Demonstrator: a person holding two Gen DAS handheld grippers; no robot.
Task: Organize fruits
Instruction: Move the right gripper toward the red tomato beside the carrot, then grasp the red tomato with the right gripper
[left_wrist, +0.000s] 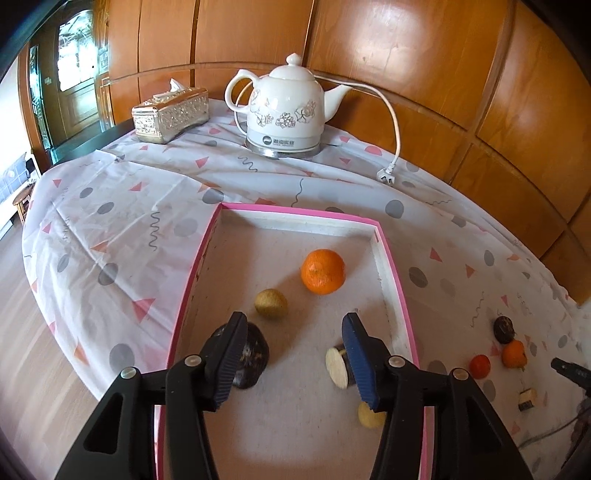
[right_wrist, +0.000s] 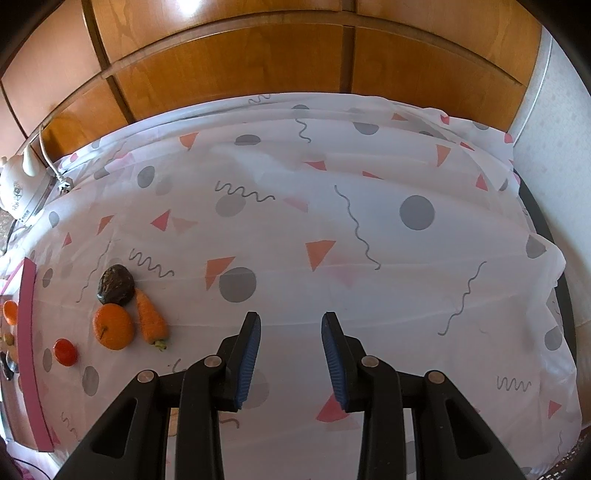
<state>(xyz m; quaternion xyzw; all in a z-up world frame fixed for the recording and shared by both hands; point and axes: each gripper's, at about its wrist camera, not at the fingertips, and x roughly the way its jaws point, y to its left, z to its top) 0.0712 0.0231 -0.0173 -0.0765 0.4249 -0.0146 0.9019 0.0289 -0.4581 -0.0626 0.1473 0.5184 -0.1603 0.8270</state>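
Note:
My left gripper (left_wrist: 293, 354) is open and empty, hovering over the pink-rimmed box (left_wrist: 391, 254). Inside the box lie an orange (left_wrist: 322, 271), a tan round fruit (left_wrist: 270, 303), a dark brown fruit (left_wrist: 252, 356) behind the left finger, a cut cylindrical piece (left_wrist: 338, 367) by the right finger, and a yellowish fruit (left_wrist: 369, 415). My right gripper (right_wrist: 290, 356) is open and empty over bare cloth. To its left on the cloth lie a dark fruit (right_wrist: 115, 284), an orange (right_wrist: 113, 326), a carrot (right_wrist: 150, 319) and a small red fruit (right_wrist: 65, 352).
A white kettle (left_wrist: 288, 107) with a loose cord and plug (left_wrist: 386, 176) and a tissue box (left_wrist: 170, 114) stand at the back. A small cut piece (left_wrist: 527, 398) lies on the cloth right of the box. Wood panelling backs the table; the box edge (right_wrist: 31, 354) shows at left.

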